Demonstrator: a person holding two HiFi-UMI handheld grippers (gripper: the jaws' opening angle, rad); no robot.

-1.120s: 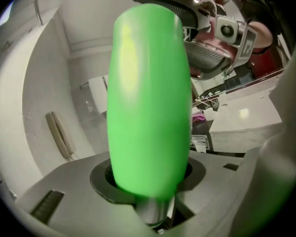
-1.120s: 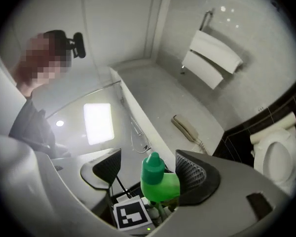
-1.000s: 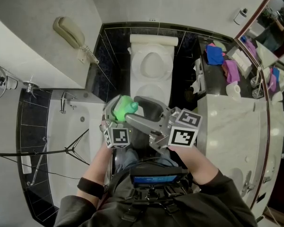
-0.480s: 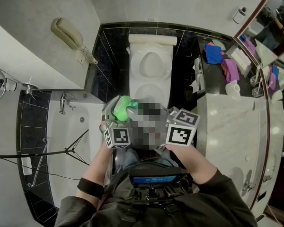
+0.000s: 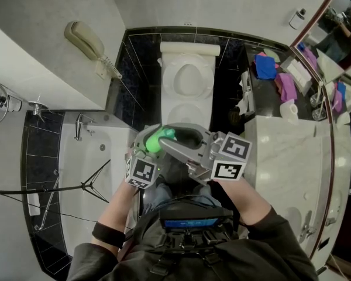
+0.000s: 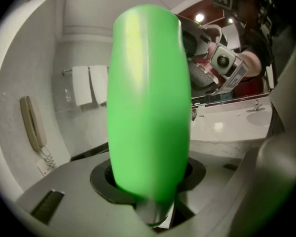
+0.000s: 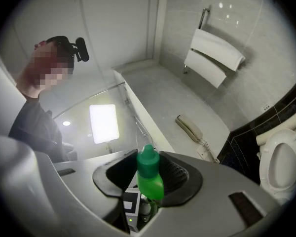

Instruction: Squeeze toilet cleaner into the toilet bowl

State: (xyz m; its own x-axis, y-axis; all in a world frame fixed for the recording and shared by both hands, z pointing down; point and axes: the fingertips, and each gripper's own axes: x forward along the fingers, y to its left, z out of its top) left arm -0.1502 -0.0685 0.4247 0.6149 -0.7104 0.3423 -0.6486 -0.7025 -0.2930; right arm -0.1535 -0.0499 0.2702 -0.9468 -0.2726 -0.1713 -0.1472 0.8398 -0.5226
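Clamped the left tongs (image 5: 147, 144) on the body of the green toilet cleaner bottle (image 5: 156, 140), pads pressed tight to its sides. Held it near, just above the lap, at the middle of the scene, tilted so that the cap (image 7: 148, 162) aimed right and slightly far. Had just been closing the right tongs (image 5: 176, 137) from wide, with a small easing at the last. Set them around the cap, a darker green than the body, with a pad against it on each side. Met the two tongs tip to tip over the bottle, with the marker cubes (image 5: 141, 172) on the near side, close to the chest. Left the toilet bowl (image 5: 171, 78) well apart from the bottle, straight ahead on the far side, white between black tiled walls. Faced also a beige wall phone (image 5: 86, 40) on the far left, a bathtub (image 5: 99, 157) on the left, and a pale marble bench (image 5: 292, 154) on the right, with a toilet roll (image 5: 289, 110) at its far end.
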